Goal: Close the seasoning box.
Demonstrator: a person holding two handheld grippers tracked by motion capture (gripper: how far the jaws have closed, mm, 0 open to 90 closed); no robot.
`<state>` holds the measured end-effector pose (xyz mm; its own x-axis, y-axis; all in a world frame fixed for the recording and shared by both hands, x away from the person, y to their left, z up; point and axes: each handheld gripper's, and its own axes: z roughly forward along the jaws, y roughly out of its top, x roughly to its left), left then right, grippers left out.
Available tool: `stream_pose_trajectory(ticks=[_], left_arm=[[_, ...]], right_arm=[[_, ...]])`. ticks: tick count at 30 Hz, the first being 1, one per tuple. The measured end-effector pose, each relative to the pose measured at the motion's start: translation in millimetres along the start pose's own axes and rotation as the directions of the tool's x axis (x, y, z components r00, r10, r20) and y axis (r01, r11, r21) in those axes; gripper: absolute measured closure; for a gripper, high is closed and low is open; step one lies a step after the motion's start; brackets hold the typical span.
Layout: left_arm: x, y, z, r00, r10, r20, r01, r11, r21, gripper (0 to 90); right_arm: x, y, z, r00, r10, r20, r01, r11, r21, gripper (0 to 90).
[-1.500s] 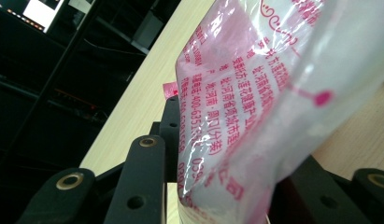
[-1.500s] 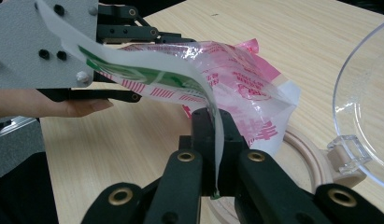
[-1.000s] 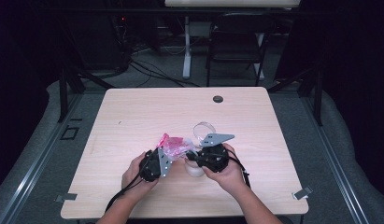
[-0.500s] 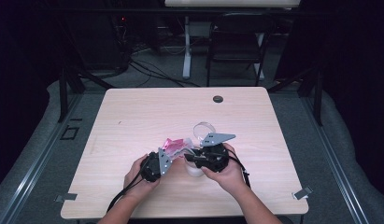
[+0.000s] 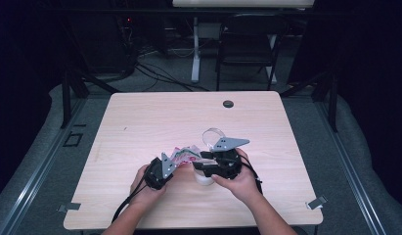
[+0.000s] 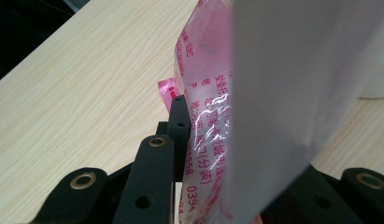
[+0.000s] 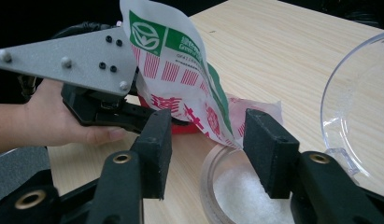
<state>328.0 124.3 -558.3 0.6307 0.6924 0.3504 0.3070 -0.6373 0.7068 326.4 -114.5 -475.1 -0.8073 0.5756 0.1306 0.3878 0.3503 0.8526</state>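
A pink, white and green plastic bag [image 5: 183, 155] is pinched at one edge by my left gripper [image 5: 165, 166], which is shut on it. The left gripper view shows the bag [image 6: 255, 93] up close, pressed against the black jaw. In the right gripper view the bag [image 7: 180, 84] hangs tilted, its lower corner over a clear round tub [image 7: 241, 191] of white granules. My right gripper [image 7: 206, 128] is open, one jaw on each side of that corner, just above the tub [image 5: 204, 177]. The left gripper [image 7: 110, 112] holds the bag from the left there.
A clear round lid [image 5: 213, 134] lies on the wooden table [image 5: 140, 122] just beyond the right gripper, and the lid [image 7: 358, 107] stands close at the right of the right gripper view. A dark grommet [image 5: 228, 104] sits near the far edge.
The left gripper and the bag have shifted slightly right, toward the tub and the right gripper. The right hand has barely moved.
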Motion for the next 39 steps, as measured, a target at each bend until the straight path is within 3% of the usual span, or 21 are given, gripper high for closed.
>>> stream_pose_trajectory(ticks=[6,10,14,20,25,29,34,39], left_arm=[[3.9,-1.4,-0.1,0.9996,-0.024,0.015,0.024,0.9997,-0.006,75.9],[8.8,-3.2,0.1,0.9962,-0.079,0.037,0.079,0.9968,-0.012,76.2],[17.4,-5.9,-0.1,0.9874,-0.145,0.063,0.146,0.9892,-0.016,76.9],[32.2,-10.1,-3.2,0.9664,-0.24,0.092,0.244,0.9695,-0.027,79.4],[41.1,-12.7,-8.5,0.9561,-0.283,0.076,0.287,0.957,-0.043,80.2],[51.7,-16.9,-13.6,0.9394,-0.339,0.054,0.342,0.9378,-0.062,80.2],[68.2,-26.1,-20.1,0.9103,-0.414,0.021,0.414,0.907,-0.078,80.2],[82.1,-35.1,-25.2,0.8949,-0.445,-0.033,0.442,0.8939,-0.076,80.2]], right_arm=[[0.9,1.3,-2.1,0.9997,-0.011,0.021,0.012,1.0,-0.024,46.8],[-0.6,1.9,-4.7,0.9994,-0.011,0.032,0.012,0.999,-0.041,46.3],[-1.9,1.3,-4.7,0.9993,-0.001,0.037,0.002,0.999,-0.041,46.2],[-4.4,1.0,-6.4,0.9989,0.013,0.045,-0.011,0.999,-0.054,46.3],[-5.6,0.6,-6.1,0.9988,0.015,0.046,-0.013,0.999,-0.048,46.3],[-6.2,0.2,-5.6,0.9986,0.015,0.051,-0.013,0.999,-0.043,46.4],[-7.9,-0.2,-6.1,0.9983,0.017,0.055,-0.015,0.999,-0.046,47.0],[-8.3,0.0,-6.7,0.998,0.021,0.06,-0.017,0.998,-0.06,47.9]])
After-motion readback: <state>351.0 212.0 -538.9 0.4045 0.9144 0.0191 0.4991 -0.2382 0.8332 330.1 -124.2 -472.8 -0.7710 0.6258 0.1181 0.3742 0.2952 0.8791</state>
